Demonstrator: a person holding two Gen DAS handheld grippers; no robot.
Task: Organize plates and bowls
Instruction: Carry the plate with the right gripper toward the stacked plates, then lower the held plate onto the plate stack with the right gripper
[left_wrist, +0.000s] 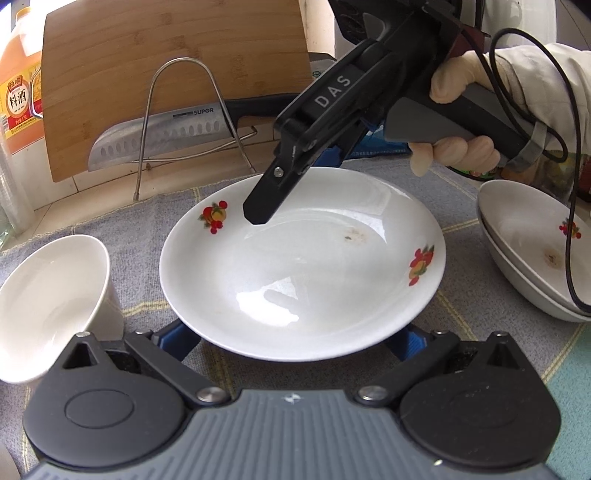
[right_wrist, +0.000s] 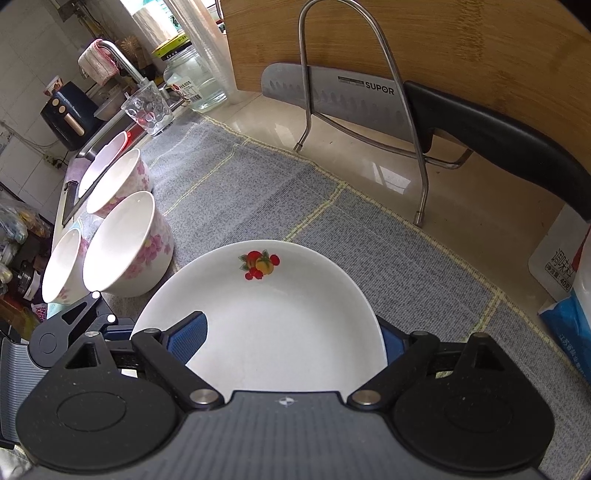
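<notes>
Two grippers, one white fruit-print ceramic plate (left_wrist: 295, 266).
Left gripper (left_wrist: 291, 341) and right gripper (right_wrist: 291, 339) jaws apart, flanking its rim on grey cloth (right_wrist: 258, 192).

1. Left wrist view: low, close over the plate (left_wrist: 303, 273), facing the cutting board (left_wrist: 173, 74) at the back
2. Right wrist view: close above the same plate (right_wrist: 273, 314), angled toward the sink side
3. Shared: plate, knife (left_wrist: 162, 138), board, grey mat (right_wrist: 258, 192)

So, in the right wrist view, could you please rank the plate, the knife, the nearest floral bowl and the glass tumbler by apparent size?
1. Plate, though nearness inflates it.
2. Knife, similar span; unsure against the plate.
3. Floral bowl.
4. Tumbler, farthest away.
</notes>
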